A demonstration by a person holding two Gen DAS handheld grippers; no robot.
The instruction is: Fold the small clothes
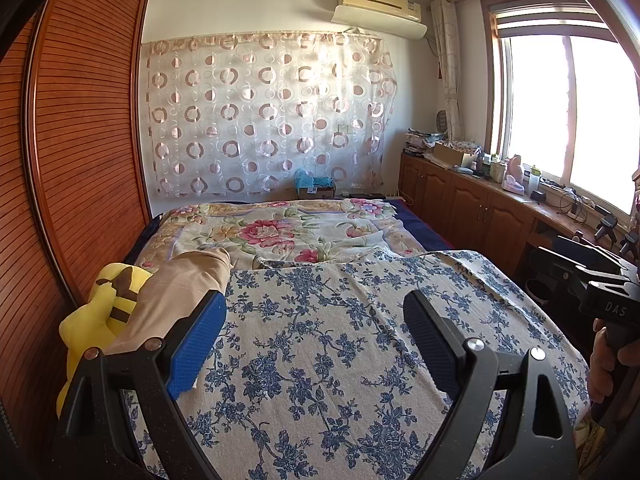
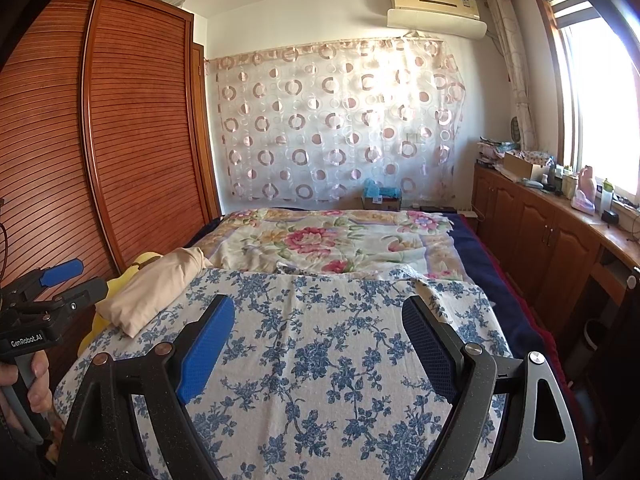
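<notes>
My left gripper [image 1: 316, 344] and right gripper [image 2: 318, 344] hover wide open and empty above the blue-flowered sheet [image 2: 320, 360], the beige garment [image 2: 156, 288] lying ahead to their left.

Bright daylight from window [image 1: 560, 112] at right, glare blown out; sharp focus; fisheye-bent, dark corners.

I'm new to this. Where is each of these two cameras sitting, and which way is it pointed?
Left wrist: on the left gripper, looking along its open fingers over the blue-flowered cloth; the right gripper and a hand show at the right edge.
Right wrist: on the right gripper, facing likewise; the left gripper shows at left.
Both share the beige garment, wardrobe and curtain.
</notes>
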